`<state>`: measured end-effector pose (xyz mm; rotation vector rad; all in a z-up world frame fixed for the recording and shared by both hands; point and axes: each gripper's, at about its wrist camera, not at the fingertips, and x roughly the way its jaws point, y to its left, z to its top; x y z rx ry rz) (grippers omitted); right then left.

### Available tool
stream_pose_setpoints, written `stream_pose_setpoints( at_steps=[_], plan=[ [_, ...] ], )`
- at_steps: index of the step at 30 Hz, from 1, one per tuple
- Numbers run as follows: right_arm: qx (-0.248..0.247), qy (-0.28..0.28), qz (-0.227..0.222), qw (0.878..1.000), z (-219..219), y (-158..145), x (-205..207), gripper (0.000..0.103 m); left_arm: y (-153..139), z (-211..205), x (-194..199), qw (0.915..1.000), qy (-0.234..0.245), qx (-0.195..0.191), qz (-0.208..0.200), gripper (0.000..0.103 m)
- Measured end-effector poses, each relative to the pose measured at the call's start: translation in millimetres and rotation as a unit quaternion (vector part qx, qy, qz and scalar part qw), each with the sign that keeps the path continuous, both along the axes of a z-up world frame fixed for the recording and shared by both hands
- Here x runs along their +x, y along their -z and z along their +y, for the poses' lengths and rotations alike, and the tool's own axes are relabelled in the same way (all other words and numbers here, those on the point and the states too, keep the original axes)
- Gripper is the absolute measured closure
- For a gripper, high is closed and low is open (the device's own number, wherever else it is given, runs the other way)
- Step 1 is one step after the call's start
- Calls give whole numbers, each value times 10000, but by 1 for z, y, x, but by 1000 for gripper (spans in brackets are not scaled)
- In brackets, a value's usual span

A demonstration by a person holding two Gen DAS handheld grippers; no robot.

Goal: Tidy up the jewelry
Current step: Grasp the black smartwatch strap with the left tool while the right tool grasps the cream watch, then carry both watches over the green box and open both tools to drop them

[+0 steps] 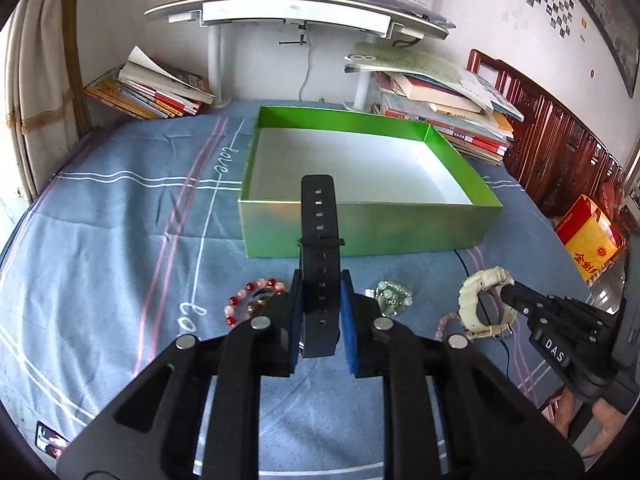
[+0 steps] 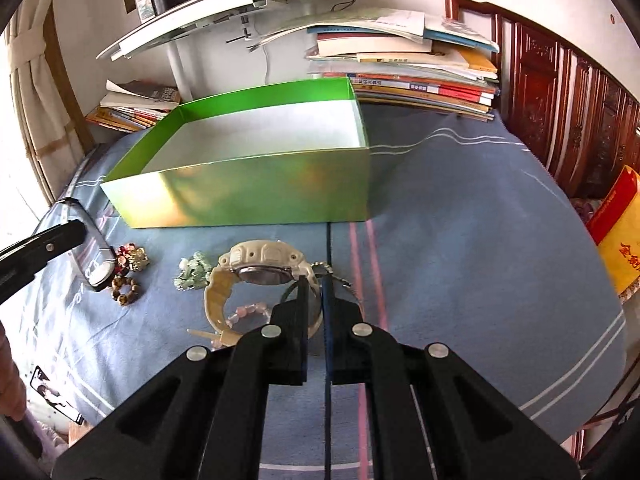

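- The left gripper (image 1: 320,312) is clamped on a black watch (image 1: 320,248): its 2 blue-padded fingers press the strap from both sides, and the strap stands up between them, its perforated end rising in front of the green box (image 1: 360,228).
- In the right wrist view the same watch (image 2: 98,256) shows edge-on at the far left, its pale round face hanging below the left gripper's tip (image 2: 68,236), above the blue bedsheet (image 2: 480,260).
- The right gripper (image 2: 314,292) has its 2 fingers drawn together on the strap of a cream watch (image 2: 260,268), pinching the band on the side nearest the camera; the case sits tilted, dial facing the gripper.
- From the left wrist view the cream watch (image 1: 486,300) curls around the right gripper's tip (image 1: 510,296) at the right of the sheet.
- The green box lies open just beyond the jewelry, with a white floor and nothing visible inside.
- A red and pink bead bracelet (image 1: 250,300) lies on the sheet just left of the left gripper.
- A pale green jade piece (image 1: 390,294) lies between the 2 grippers.
- A pink bead bracelet (image 2: 244,314) shows inside the loop of the cream watch.
- A brown bead bracelet (image 2: 126,290) lies beside a gold and red charm cluster (image 2: 132,260).
- Stacks of books (image 2: 420,80) sit behind the box.
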<state>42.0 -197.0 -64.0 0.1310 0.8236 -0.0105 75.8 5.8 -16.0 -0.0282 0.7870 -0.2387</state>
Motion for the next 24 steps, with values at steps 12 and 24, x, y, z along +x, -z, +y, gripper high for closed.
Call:
stream_pose_setpoints(
  at_steps=[12,24],
  plan=[
    [-163,-295,-667,9972,13,-50,4,96,-38,-3,-4,9986,71,115,-508,86],
    [-517,-94,-694,9962,23,-67,114,96,-50,-26,101,9988,54,125,-475,86]
  ],
)
